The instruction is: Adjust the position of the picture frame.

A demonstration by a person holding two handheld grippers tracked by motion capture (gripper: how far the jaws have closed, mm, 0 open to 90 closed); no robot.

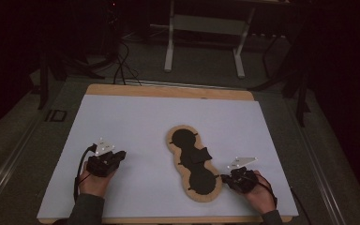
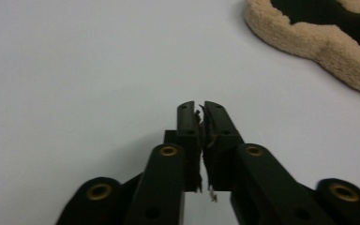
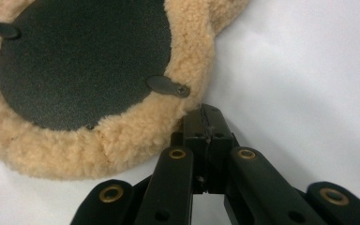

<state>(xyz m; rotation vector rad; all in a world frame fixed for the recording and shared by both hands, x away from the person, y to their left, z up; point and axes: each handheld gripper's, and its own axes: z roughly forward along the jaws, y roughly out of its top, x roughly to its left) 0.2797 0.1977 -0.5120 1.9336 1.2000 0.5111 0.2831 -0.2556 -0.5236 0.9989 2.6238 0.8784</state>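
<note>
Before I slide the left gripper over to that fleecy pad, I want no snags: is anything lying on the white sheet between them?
Nothing visible. Between the left gripper and the fleecy pad there is only bare white sheet. The right gripper sits at the pad's other side, its shut fingers by the fleece rim.

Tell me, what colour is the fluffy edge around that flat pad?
Tan, like sheepskin, around the fluffy-edged flat pad with its black middle. It shows best in the right gripper view.

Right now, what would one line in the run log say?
left gripper: shut, empty, over white sheet | right gripper: shut, tips at fleece pad edge, grip unclear | fleece pad: flat
</note>
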